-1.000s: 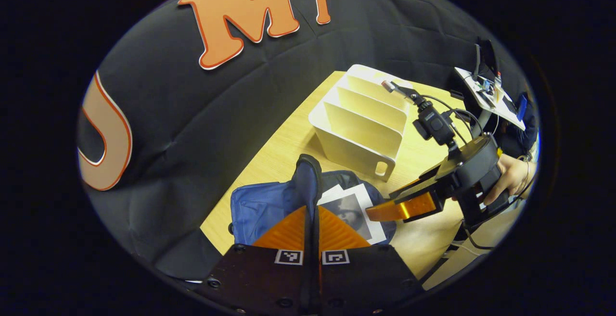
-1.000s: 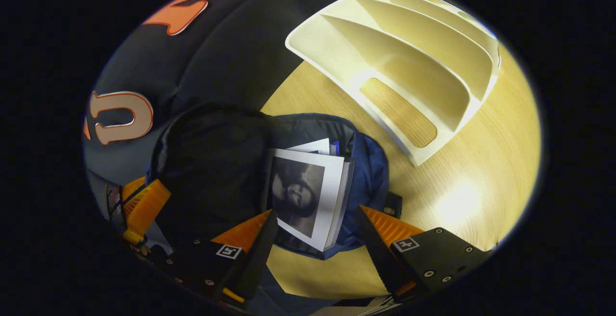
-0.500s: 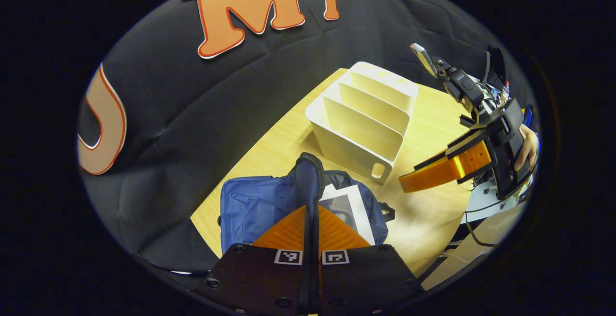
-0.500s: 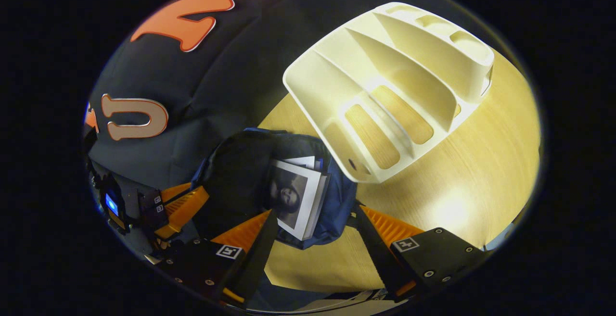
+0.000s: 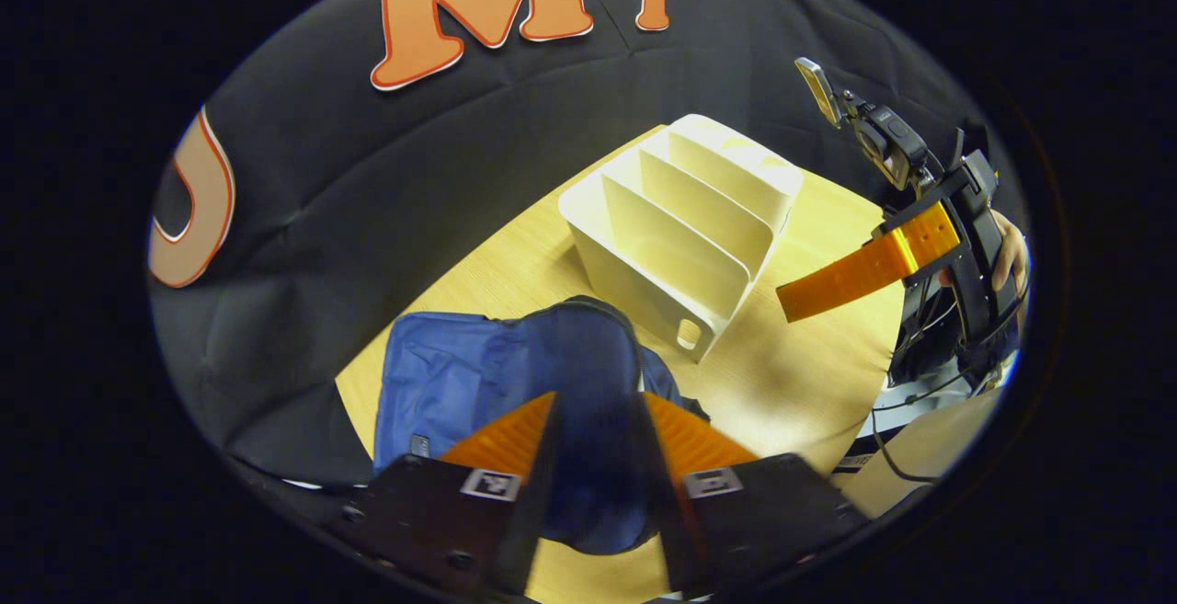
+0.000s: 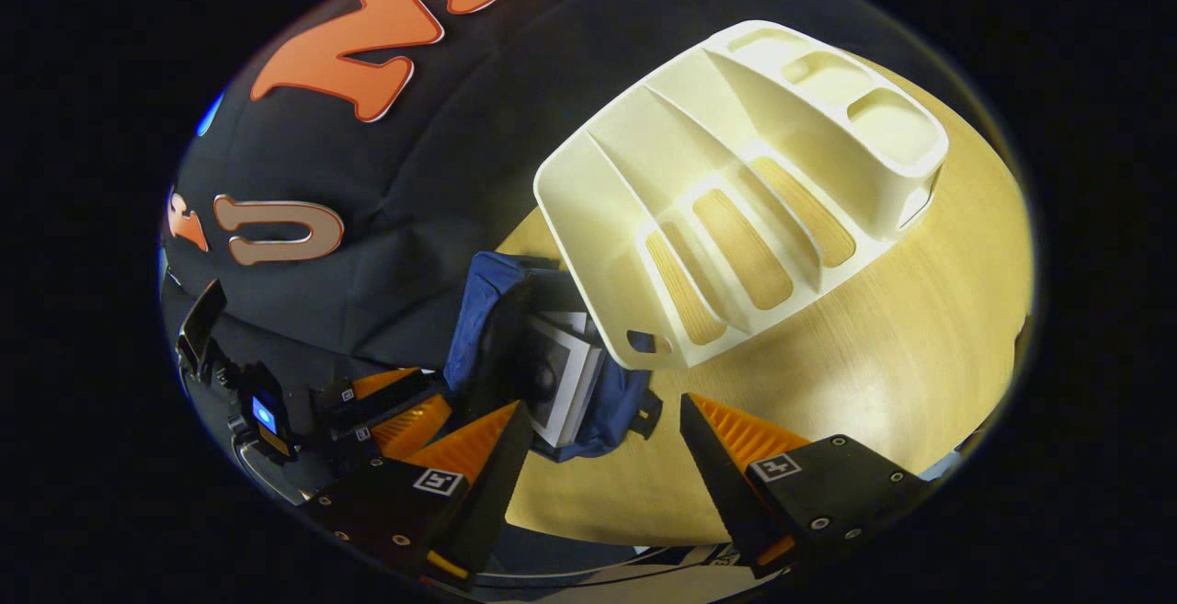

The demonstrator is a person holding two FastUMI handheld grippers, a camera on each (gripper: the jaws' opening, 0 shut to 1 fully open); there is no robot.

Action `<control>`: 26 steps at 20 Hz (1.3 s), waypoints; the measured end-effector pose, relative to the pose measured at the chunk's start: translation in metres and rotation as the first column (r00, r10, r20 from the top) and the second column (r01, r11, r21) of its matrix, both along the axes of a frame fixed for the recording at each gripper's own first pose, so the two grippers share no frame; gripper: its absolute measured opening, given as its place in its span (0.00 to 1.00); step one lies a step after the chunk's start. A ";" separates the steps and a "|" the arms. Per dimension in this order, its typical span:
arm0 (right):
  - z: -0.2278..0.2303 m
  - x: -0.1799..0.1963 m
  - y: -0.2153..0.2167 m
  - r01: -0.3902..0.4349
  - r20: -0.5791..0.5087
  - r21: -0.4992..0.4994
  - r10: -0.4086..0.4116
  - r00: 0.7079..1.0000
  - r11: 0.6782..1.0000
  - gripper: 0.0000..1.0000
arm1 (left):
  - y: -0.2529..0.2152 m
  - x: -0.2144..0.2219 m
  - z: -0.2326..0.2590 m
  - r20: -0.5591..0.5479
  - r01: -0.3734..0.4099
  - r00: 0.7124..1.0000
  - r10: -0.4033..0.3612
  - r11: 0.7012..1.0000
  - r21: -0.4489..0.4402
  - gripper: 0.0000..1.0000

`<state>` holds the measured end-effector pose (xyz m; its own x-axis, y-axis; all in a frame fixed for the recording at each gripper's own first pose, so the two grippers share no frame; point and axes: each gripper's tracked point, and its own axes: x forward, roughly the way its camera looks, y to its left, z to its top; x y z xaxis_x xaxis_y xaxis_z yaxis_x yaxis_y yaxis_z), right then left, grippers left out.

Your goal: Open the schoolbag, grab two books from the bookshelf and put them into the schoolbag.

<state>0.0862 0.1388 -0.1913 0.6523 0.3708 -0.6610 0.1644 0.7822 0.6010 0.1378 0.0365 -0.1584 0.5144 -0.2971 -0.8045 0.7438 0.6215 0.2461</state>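
— Both sets of jaws stand apart, as we read them: the left gripper (image 5: 593, 402) has its fingers spread over the dark flap of the schoolbag (image 5: 432, 383) with nothing pinched, and the right gripper (image 6: 602, 415) is spread wide with bare table between its fingers.

— Agreed. We see the schoolbag lying flat on the wooden table (image 6: 874, 337), close to the table's edge by the black cloth, its mouth turned toward the bookshelf (image 6: 736, 190).

— And in the right gripper view we make out books (image 6: 565, 374) in that mouth, a white cover with a grey picture on top and more pages behind it (how many we cannot tell).

— We see the bookshelf, a cream rack of slanted dividers, standing just beside the bag; its slots show only the table through their cut-outs.

— Farther out, in the left gripper view, we find the right gripper raised off to the side of the rack, a hand (image 5: 1010, 259) behind it.
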 end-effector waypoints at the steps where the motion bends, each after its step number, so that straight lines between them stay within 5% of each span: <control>1: 0.002 0.000 -0.004 -0.012 0.000 -0.006 0.012 1.000 1.000 0.97 | -0.001 -0.003 -0.004 -0.006 -0.013 1.000 0.013 1.000 0.001 0.77; 2: 0.003 0.000 -0.009 -0.021 0.001 -0.009 0.021 1.000 1.000 0.97 | -0.002 -0.002 -0.007 -0.002 -0.032 0.999 0.032 0.999 0.001 0.71; 5: 0.003 -0.002 -0.017 -0.046 -0.002 -0.021 0.046 0.999 0.999 0.97 | -0.007 -0.011 -0.015 0.000 -0.092 0.996 0.092 0.995 -0.023 0.98; 10: 0.022 -0.002 -0.034 -0.089 0.030 -0.056 0.091 0.995 0.994 0.97 | -0.053 -0.021 0.004 0.037 -0.182 0.981 0.191 0.969 -0.166 0.98; 15: 0.076 0.000 -0.073 -0.077 0.179 -0.207 0.115 0.977 0.975 0.97 | -0.094 -0.027 0.054 0.121 -0.216 0.954 0.276 0.907 -0.361 0.98; 21: 0.180 -0.006 -0.138 0.145 0.483 -0.360 0.051 0.874 0.922 0.97 | -0.093 -0.040 0.111 0.211 -0.238 0.895 0.393 0.821 -0.519 0.98; 26: 0.229 -0.028 -0.160 0.290 0.630 -0.405 0.034 0.776 0.867 0.96 | -0.095 -0.053 0.157 0.301 -0.182 0.851 0.431 0.779 -0.600 0.98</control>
<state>0.0579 -0.0210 0.0378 0.9841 0.0156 -0.1768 0.0177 0.9825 0.1854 0.0849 -0.0585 -0.0019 0.8884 -0.3762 -0.2631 0.3982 0.9167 0.0337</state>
